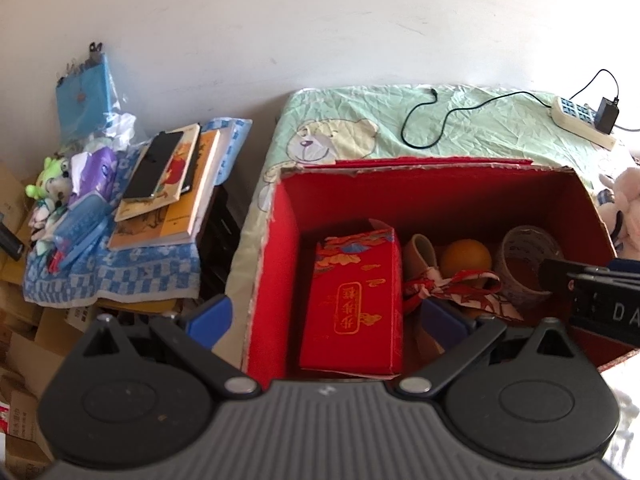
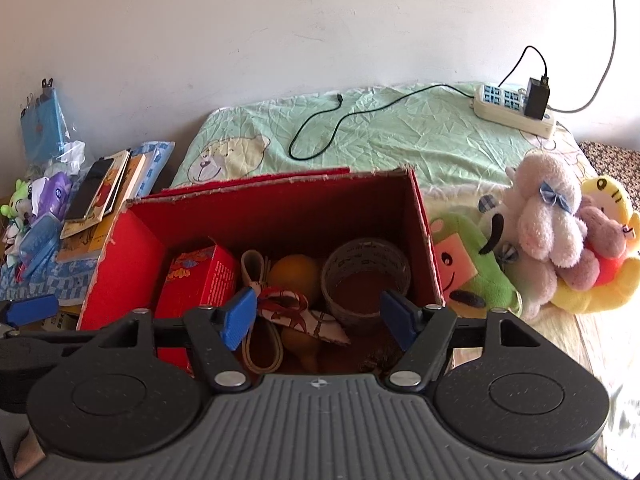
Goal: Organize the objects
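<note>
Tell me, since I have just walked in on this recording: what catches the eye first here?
The open red cardboard box in the middle, on a green bear-print sheet, stands out most. Inside it lie a red gift pack, an orange and a roll of tape. To its right sits a heap of plush toys; both claws hang open at the box's near edge.

I'm looking at what seems a home bedroom: a bed (image 2: 400, 136) under a bear-print sheet, plush toys (image 2: 548, 224), stacked books (image 1: 168, 200) and a power strip (image 2: 512, 110).
</note>
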